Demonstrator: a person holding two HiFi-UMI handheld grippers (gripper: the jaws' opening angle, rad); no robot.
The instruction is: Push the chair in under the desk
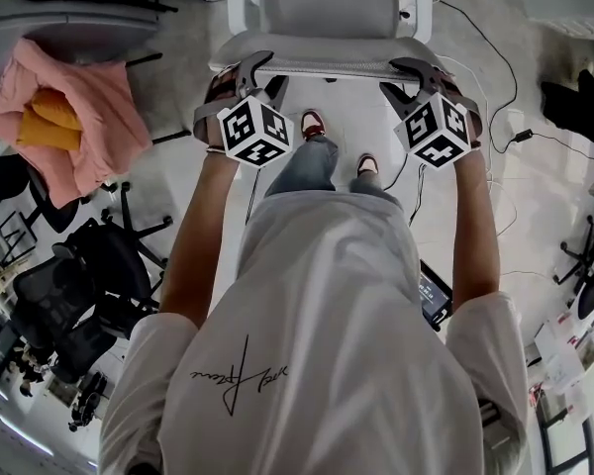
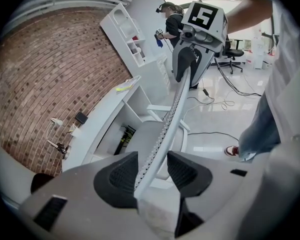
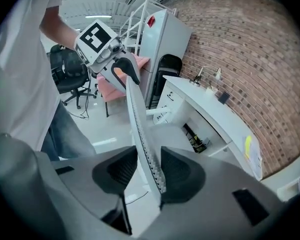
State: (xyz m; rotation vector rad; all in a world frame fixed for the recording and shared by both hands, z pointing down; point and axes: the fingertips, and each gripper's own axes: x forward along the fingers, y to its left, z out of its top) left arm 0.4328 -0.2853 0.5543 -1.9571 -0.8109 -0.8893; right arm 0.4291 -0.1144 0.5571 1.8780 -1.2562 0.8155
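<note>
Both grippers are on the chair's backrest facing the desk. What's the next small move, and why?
Probably push the chair forward a little, toward the desk opening. The left gripper and right gripper straddle the backrest top edge with jaws apart, and the seat looks short of being under the desktop.

The chair (image 1: 322, 8) stands between the desk (image 3: 215, 111) ahead and the person (image 1: 327, 344) behind.

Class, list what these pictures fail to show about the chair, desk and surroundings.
Chair wheels: all views, hidden beneath seat and backrest.
Small items on desk: left gripper view, too small to identify.
Dark device at person's hip: head view, mostly covered by shirt.
</note>
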